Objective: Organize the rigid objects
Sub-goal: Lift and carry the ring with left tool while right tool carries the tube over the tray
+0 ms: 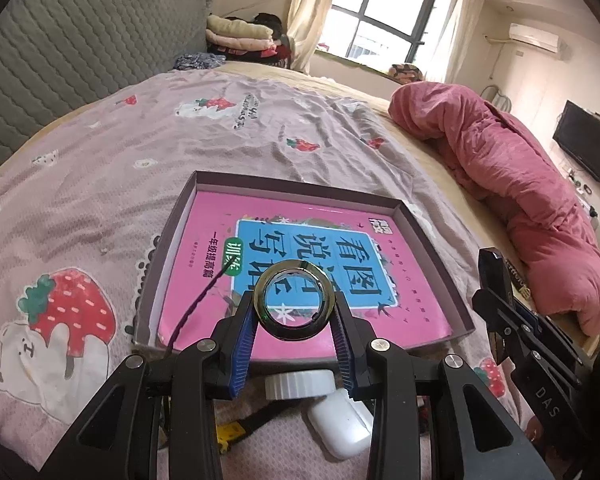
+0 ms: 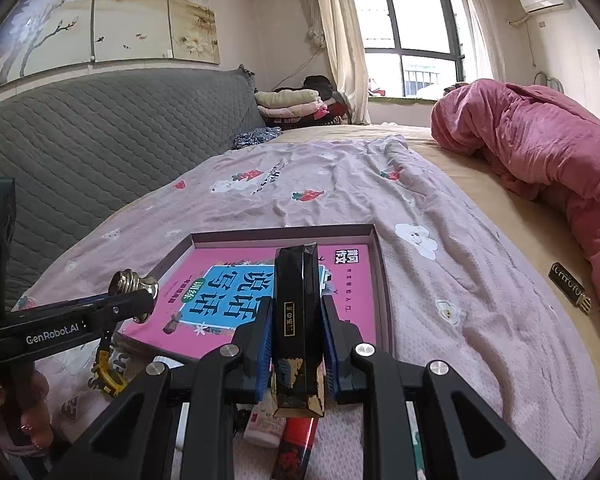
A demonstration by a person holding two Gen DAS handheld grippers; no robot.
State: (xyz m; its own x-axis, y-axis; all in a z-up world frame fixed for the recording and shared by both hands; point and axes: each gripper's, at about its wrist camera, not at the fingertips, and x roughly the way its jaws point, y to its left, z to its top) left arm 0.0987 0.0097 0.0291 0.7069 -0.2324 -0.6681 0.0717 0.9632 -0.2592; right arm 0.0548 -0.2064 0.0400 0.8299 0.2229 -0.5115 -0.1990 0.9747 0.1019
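Observation:
A shallow grey box [image 1: 204,208] lies on the bedspread with a pink book [image 1: 204,248] inside. My left gripper [image 1: 294,300] is shut on a round metal-rimmed lens [image 1: 294,300] with a dark cord, held above the book's near edge. From the right wrist view the same box [image 2: 374,240] and pink book [image 2: 352,280] sit ahead, and my right gripper [image 2: 296,312] is shut on a tall black faceted box [image 2: 296,300] held over the near edge. The left gripper [image 2: 140,304] shows at left there, with its brassy lens [image 2: 130,282] seen side-on.
Under the left gripper lie a white capped bottle [image 1: 300,384] and a white case [image 1: 340,420]. A yellow watch [image 2: 108,376], a small white bottle [image 2: 264,428] and a red tube [image 2: 296,444] lie near the front. A black bar [image 2: 570,286] rests by the pink quilt [image 2: 540,140].

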